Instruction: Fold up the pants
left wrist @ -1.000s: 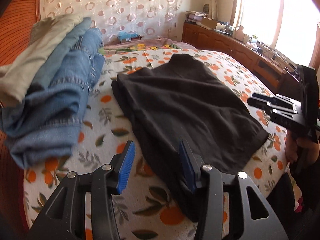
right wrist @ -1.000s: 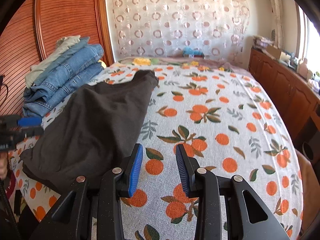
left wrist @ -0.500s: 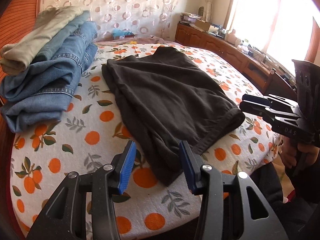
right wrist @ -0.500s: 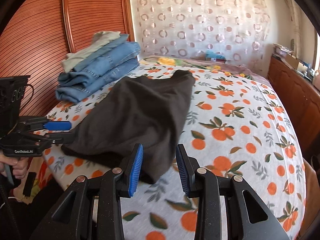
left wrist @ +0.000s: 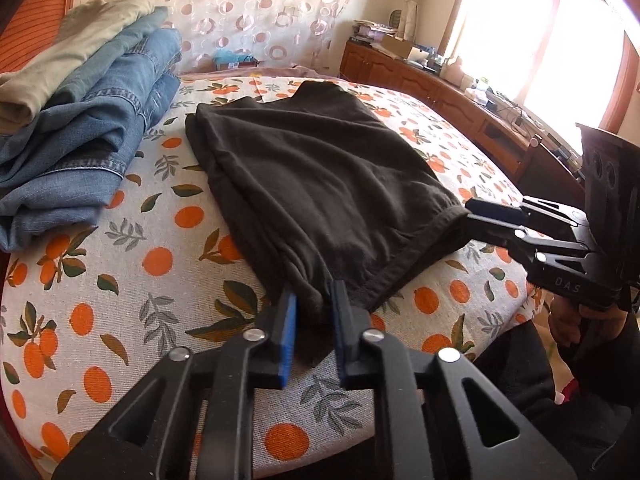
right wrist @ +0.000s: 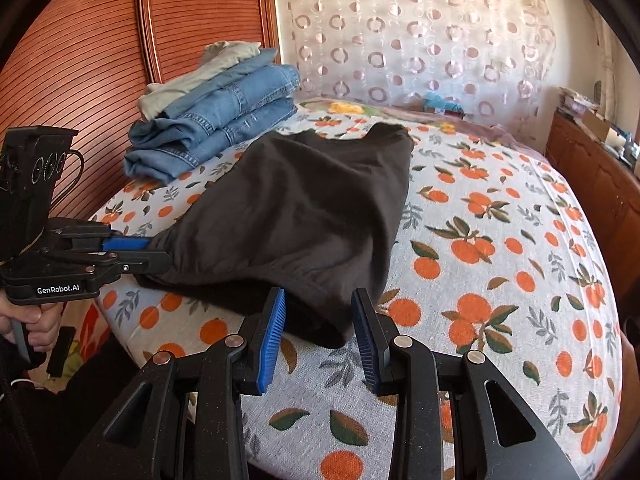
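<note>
Two grippers — left gripper (left wrist: 313, 300), right gripper (right wrist: 319, 300) — jaws closing on one black pants (left wrist: 320, 168) hem corners.

The orange-print bed (right wrist: 500, 248) carries dark pants (right wrist: 304, 216) beside a stack (right wrist: 216, 128) of seemingly folded jeans.

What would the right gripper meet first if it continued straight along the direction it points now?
The right gripper would likely run straight into the near corner of the dark pants, which already lies between its closing jaws. Beyond that is the orange-print bedspread.

Dark pants (left wrist: 320, 184) flat on bed
</note>
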`<state>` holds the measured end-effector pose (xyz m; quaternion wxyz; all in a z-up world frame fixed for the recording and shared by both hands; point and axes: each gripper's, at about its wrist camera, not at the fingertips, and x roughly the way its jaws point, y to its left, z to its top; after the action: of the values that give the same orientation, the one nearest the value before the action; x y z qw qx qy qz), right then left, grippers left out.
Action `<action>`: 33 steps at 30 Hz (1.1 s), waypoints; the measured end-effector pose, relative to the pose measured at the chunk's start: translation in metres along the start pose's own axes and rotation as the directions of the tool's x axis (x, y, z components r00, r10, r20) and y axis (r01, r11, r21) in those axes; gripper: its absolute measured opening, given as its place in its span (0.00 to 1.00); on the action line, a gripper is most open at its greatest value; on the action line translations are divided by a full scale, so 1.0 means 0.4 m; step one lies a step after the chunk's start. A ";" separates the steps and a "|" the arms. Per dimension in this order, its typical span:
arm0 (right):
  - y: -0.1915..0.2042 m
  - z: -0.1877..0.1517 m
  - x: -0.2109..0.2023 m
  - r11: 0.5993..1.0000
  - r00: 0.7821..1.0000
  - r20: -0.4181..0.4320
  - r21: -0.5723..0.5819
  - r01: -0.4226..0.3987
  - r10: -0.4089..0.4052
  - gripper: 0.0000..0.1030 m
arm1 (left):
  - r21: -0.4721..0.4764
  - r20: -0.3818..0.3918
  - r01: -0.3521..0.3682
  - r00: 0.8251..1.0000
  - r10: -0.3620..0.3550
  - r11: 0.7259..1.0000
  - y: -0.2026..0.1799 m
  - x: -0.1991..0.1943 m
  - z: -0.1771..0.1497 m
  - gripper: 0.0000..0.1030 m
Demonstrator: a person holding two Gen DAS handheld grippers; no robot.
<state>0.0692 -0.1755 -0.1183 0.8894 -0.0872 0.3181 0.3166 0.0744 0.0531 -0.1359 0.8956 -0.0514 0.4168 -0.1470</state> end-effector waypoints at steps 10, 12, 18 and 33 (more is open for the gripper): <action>-0.015 -0.020 -0.048 1.000 1.000 0.030 0.010 -0.001 0.000 0.02 | -0.059 0.038 0.031 0.999 -0.029 0.998 0.008 -0.056 -0.004 0.10; -0.017 -0.032 -0.048 1.000 1.000 0.018 0.015 -0.012 0.012 0.02 | -0.065 0.014 0.020 1.000 -0.020 0.998 0.010 -0.044 -0.019 0.10; -0.024 -0.049 -0.041 0.999 1.000 -0.013 0.044 -0.027 0.027 0.02 | -0.082 0.001 0.007 1.000 -0.007 0.997 0.019 -0.036 -0.038 0.10; -0.032 -0.019 -0.076 0.997 1.000 0.029 0.075 0.001 -0.004 0.14 | -0.080 0.046 -0.042 0.998 0.045 0.996 0.034 -0.043 0.042 0.35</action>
<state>0.0550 -0.2036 -0.1061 0.8969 -0.0496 0.3167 0.3046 0.0799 0.0708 -0.1155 0.9055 -0.0811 0.4019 -0.1096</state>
